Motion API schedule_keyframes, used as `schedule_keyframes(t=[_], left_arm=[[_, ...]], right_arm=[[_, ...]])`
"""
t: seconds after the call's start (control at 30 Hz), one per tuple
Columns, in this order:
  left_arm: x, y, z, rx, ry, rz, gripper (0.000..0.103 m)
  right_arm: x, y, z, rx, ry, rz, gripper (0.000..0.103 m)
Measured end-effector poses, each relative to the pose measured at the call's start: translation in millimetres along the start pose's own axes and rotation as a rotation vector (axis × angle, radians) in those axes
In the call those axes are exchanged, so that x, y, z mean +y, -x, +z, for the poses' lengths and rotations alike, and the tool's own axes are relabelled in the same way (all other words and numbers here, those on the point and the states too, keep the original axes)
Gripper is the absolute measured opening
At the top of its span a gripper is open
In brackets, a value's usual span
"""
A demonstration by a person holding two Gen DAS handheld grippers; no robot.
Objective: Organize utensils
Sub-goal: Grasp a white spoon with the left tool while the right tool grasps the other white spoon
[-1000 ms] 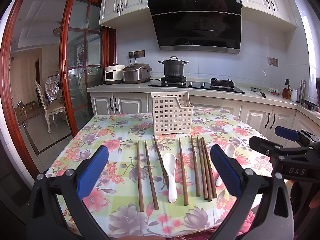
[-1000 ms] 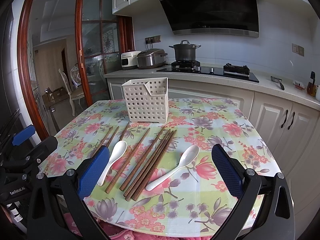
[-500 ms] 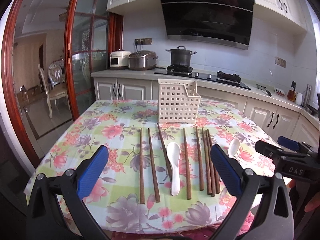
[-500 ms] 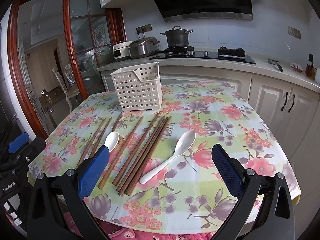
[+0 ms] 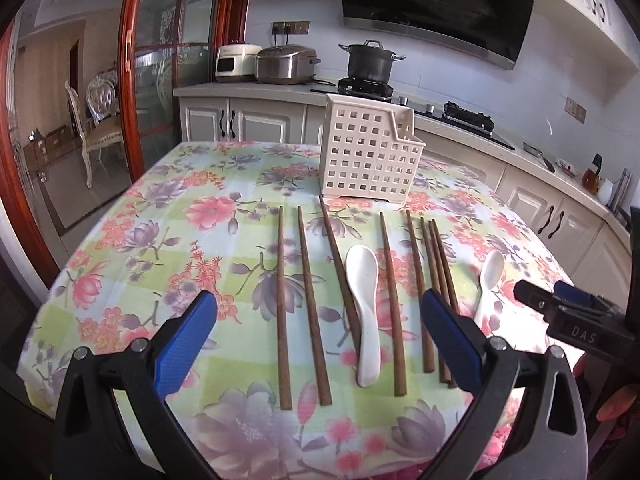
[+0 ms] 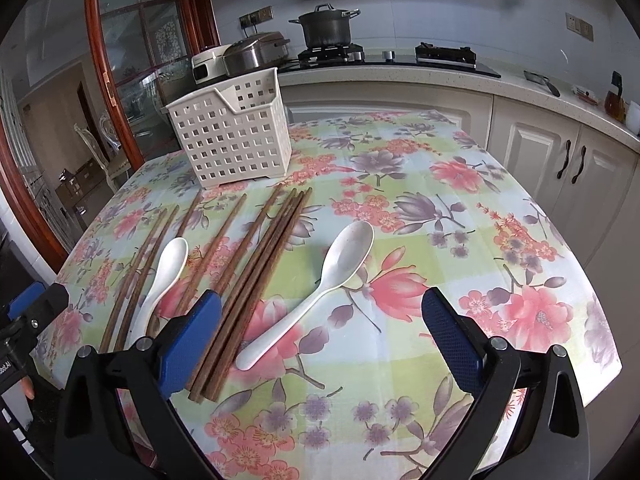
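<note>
Both claws I run gape empty: left gripper (image 5: 320, 336), right gripper (image 6: 320, 332). Chopsticks (image 5: 308, 304) and two spoons (image 5: 366, 312) lie mid-frame on the table (image 5: 160, 216); basket (image 5: 370, 156) stands above them.

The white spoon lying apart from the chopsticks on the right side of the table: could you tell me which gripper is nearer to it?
Right. The right gripper is open with that spoon lying between its fingers. The left gripper is open farther left, over the chopsticks and the other spoon.

Both grippers, left gripper (image 5: 320, 336) and right gripper (image 6: 320, 328), now sit lower and closer to the chopsticks (image 5: 304, 304) than before; utensils unmoved.
</note>
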State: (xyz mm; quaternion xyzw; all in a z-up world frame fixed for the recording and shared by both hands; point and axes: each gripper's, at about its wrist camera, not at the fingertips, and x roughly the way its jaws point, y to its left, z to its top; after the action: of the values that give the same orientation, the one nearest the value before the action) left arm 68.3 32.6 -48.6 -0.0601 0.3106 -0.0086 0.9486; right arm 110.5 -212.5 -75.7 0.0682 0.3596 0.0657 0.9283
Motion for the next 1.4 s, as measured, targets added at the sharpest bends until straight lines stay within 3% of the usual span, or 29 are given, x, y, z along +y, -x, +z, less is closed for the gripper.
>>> schedule_keyframes(t=[0.13,0.3,0.53,0.77,0.87,1.13,1.4], left_arm=[[9.3,-26.3,6.3,0.073,0.02,-0.026,0.098],[9.6,-54.0,16.9,0.122,-0.013,-0.007,0.098],[17.1,-88.8,29.4,0.207,0.016,-0.004,0.097],[-19.4,-95.9,27.5,0.206,-0.102,-0.057,0.091],[-31.1,-103.6,27.5,0.222,-0.129,-0.075,0.082],[-44.7,-126.6,32.5,0.276,-0.143,-0.105,0.056],[-50.2,-144.8,31.5,0.305,-0.172,-0.07,0.052]], right_arm=[[1.3,-18.1,1.4,0.032,-0.017,-0.012,0.086],[2.9,-39.3,5.9,0.073,-0.037,-0.016,0.082],[-9.4,-59.6,13.8,0.101,-0.098,-0.061,0.075],[-14.2,-72.6,19.6,0.123,-0.123,-0.064,0.067],[-14.0,-76.8,22.6,0.127,-0.122,-0.069,0.059],[-16.6,-84.4,29.3,0.132,-0.136,-0.056,0.053],[-14.5,-88.6,32.5,0.131,-0.122,-0.044,0.041]])
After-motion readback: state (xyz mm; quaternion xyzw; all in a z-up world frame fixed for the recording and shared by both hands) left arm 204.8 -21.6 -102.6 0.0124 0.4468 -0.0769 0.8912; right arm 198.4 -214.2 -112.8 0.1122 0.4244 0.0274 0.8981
